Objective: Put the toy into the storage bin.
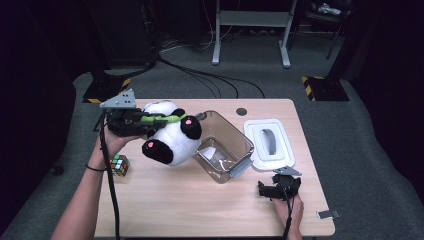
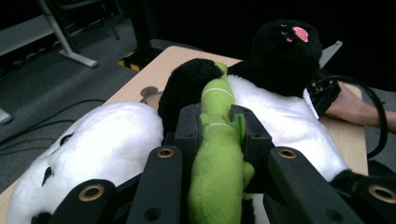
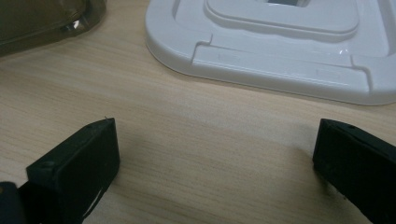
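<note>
With the left gripper [image 1: 150, 120] jaws pinching the panda's [image 1: 170, 137] green stalk [image 2: 215, 154], carry it toward three o'clock until it hangs over the open bin [image 1: 227, 145], then lower gently, while the right gripper [image 1: 274, 191] rests spread on the bench [image 1: 200, 210].

A: High view, position?
B: Mounted above the person's side, faced forward and down; whole bench [image 1: 210, 200] and floor beyond covered, at a distance.

A: Left tool view?
B: Rode the left tool [image 2: 215, 122], looked along its jaws, very close on the plush panda [image 2: 289, 116]; panda [image 1: 170, 132] shared with high view.

A: Right tool view?
B: Low over the bench [image 3: 196, 130], close to the white lid [image 3: 280, 51]; lid [image 1: 270, 142] shared with high view.
</note>
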Tool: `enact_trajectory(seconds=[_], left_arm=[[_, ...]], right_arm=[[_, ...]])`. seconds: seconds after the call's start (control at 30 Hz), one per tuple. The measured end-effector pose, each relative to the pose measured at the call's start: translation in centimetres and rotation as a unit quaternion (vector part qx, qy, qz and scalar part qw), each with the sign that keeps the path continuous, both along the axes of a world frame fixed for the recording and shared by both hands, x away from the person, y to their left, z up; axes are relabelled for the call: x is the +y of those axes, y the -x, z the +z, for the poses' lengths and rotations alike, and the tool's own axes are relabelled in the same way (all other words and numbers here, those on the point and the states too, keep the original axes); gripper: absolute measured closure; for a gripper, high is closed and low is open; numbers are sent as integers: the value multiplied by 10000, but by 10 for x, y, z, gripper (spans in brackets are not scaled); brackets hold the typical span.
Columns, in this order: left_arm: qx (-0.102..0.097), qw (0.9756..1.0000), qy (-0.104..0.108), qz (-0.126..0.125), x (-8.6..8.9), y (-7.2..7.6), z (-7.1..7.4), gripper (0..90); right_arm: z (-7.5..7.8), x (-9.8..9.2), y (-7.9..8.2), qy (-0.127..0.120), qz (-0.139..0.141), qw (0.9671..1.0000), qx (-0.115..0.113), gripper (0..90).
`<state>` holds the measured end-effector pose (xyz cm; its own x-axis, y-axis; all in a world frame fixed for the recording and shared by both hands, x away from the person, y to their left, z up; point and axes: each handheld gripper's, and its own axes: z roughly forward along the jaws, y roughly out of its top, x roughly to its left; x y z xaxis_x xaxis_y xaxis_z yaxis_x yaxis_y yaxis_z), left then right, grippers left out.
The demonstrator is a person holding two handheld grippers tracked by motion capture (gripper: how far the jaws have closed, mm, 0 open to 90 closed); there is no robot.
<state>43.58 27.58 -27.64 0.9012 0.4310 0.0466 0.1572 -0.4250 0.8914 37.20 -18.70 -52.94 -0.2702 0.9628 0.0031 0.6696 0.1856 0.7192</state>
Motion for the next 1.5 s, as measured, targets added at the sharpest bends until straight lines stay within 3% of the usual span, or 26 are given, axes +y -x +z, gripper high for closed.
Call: enact_trajectory(seconds=[0.27, 0.67, 0.83, 1.07, 1.2, 1.5], left_arm=[[-2, 9995, -169, -249, -28, -16, 9, 742], [-60, 9983, -314, -482, -62, -33, 8, 742], [-23, 9987, -272, -422, -75, -43, 10, 742], [15, 9980, -358, -525, -99, -49, 1, 742], [54, 9981, -469, -407, -110, -50, -5, 742], [274, 9970, -598, -404, -140, -50, -32, 742]], right_arm=[[0, 0, 0, -1, -3, 10000, 0, 0], [0, 0, 0, -1, -2, 10000, 1, 0], [0, 0, 0, 4, -11, 10000, 13, 0], [0, 0, 0, 2, -10, 10000, 14, 0], [0, 0, -1, 2, 8, 10000, 8, 0], [0, 0, 0, 3, 15, 10000, 22, 0]])
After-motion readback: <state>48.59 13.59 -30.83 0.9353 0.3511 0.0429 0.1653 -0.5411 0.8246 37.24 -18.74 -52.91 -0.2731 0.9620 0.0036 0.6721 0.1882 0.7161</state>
